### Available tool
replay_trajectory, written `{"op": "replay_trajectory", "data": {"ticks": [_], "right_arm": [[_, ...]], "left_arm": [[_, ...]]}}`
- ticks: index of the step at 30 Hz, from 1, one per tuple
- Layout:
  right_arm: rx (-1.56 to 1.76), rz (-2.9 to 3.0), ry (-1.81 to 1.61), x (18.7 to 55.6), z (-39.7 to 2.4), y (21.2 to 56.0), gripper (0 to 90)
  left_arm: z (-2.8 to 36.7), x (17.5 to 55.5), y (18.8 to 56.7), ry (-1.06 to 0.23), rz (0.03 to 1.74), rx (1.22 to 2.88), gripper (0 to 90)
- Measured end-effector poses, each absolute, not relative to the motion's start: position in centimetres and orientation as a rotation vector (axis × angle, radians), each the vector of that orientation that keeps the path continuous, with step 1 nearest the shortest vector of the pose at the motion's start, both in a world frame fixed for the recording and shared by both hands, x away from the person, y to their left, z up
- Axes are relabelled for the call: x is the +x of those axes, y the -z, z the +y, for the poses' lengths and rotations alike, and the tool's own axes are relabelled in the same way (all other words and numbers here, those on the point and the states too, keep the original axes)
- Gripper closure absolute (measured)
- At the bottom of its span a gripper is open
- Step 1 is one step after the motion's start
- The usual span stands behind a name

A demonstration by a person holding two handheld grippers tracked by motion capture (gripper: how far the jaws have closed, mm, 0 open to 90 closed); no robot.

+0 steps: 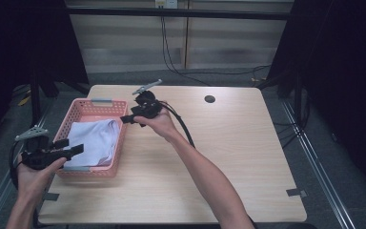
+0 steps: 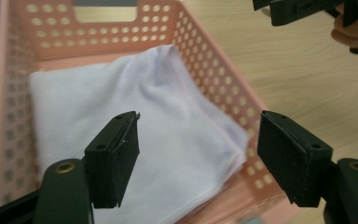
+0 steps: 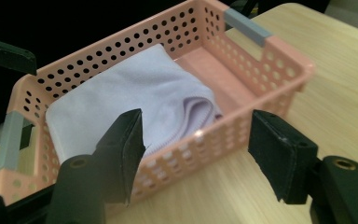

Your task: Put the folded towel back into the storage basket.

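A pink perforated basket (image 1: 67,119) stands at the table's left and holds a folded white cloth (image 1: 95,140). My left gripper (image 1: 70,146) hovers at the basket's near left corner, open, nothing between its jaws. In the left gripper view the jaws (image 2: 199,119) stand wide above the cloth (image 2: 158,107) and the basket's wall (image 2: 214,74). My right gripper (image 1: 123,119) is just off the basket's far right corner, open and holding nothing. From the right gripper view, its jaws (image 3: 196,119) frame the basket's side (image 3: 279,60), with the cloth (image 3: 130,88) lying inside.
The light wooden table (image 1: 228,157) stretches right of the basket. It has a round hole (image 1: 209,98) near its far edge and a tape strip (image 1: 296,192) at the near right corner. A black cable (image 1: 183,126) trails from the right gripper. Grey handles (image 3: 245,25) cap the basket's ends.
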State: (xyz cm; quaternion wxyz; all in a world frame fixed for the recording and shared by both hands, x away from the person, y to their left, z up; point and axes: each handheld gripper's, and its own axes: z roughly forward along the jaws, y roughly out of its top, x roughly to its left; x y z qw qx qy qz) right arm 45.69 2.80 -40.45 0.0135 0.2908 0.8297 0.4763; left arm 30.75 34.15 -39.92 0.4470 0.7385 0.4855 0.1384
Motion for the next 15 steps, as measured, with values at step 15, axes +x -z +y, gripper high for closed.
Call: {"op": "replay_trajectory", "data": {"ticks": [15], "right_arm": [[0.955,2.445,-1.484,39.1,-10.0,40.3,35.8]], "left_arm": [[25.2,30.0,40.8,-0.340,1.097,1.916,24.9]]}}
